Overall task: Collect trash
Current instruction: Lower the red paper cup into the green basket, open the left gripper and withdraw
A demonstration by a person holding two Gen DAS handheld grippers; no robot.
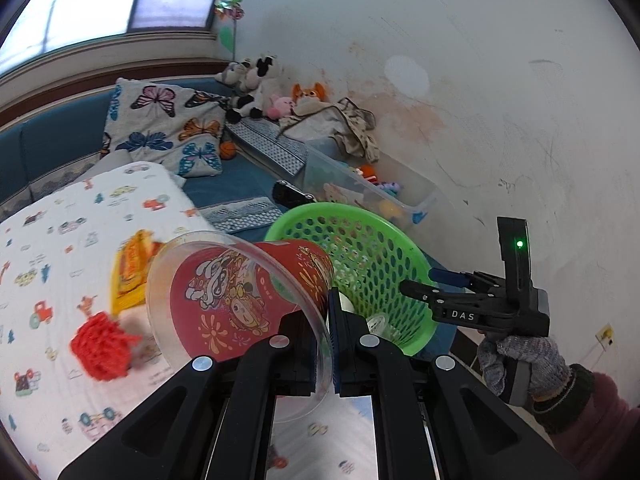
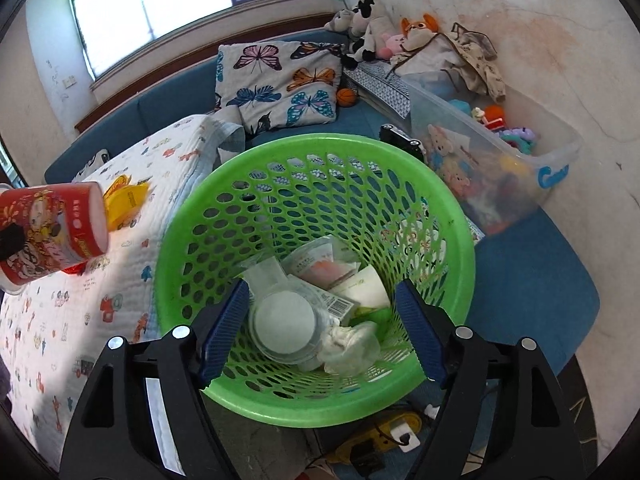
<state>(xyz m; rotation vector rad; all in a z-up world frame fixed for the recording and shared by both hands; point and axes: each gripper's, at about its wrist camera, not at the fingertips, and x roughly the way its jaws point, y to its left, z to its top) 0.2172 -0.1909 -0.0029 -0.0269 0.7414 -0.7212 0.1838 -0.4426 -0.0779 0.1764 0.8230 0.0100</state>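
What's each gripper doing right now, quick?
Left gripper: shut on the red cup, pinching its clear rim.
Right gripper: open, empty, above the green basket.

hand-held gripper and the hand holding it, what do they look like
Each hand-held gripper is black plastic with silver round bolts and blue ribbed finger pads. The right hand-held gripper, seen from the left wrist, has white "DAS" lettering and a green light. The right hand wears a grey knit glove with a dark cuff and a pink sleeve.

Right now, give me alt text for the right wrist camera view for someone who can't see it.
Open right gripper hovers over a green mesh basket holding wrappers and a clear lid. At far left, a red printed cup is held above a cartoon-print quilt, near a yellow wrapper.
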